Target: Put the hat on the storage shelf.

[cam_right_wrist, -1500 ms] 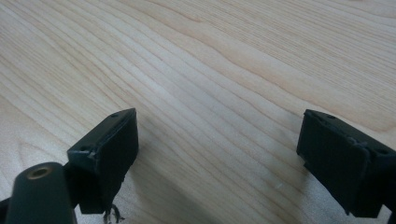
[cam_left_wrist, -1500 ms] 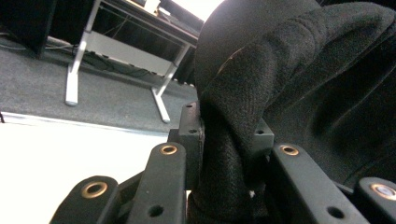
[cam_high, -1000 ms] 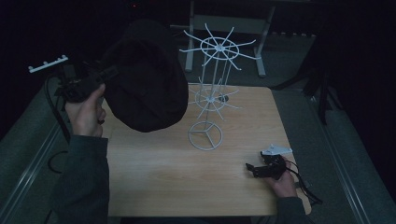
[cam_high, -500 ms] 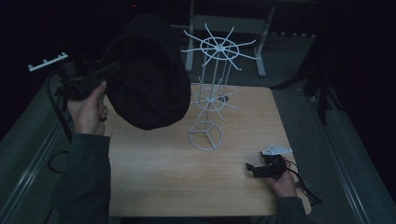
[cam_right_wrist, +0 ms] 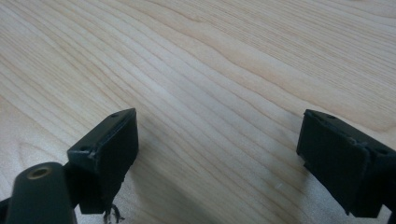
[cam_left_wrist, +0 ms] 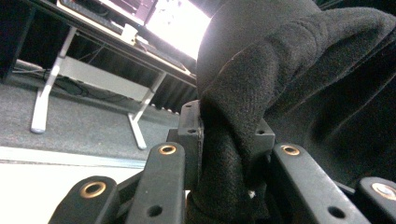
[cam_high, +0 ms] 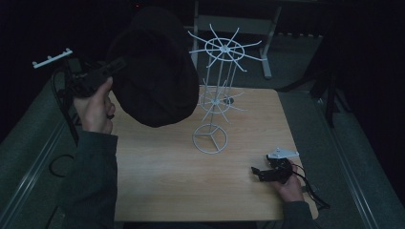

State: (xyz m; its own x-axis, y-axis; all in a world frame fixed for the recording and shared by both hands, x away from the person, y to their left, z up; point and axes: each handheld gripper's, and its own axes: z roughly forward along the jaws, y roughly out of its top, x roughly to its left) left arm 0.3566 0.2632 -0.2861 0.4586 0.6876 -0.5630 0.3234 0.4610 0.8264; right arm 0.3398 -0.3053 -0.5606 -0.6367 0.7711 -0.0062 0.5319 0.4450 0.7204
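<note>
Left gripper view: left tongs (cam_left_wrist: 229, 140) pinch black hat (cam_left_wrist: 299, 70) (right tongs (cam_right_wrist: 217, 158) spread).

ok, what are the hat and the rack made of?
Hat: black, looks like wool or felt-like knit; matte with a visible woven texture, folding softly in the left tool. Rack: probably white-coated metal wire, judging by its thin rigid spokes and ring base.

Hat (cam_high: 155, 76) hangs up left of wire rack (cam_high: 212, 102), which stands mid-table (cam_high: 157, 176); right gripper (cam_high: 260, 172) rests near table's right front corner.
</note>
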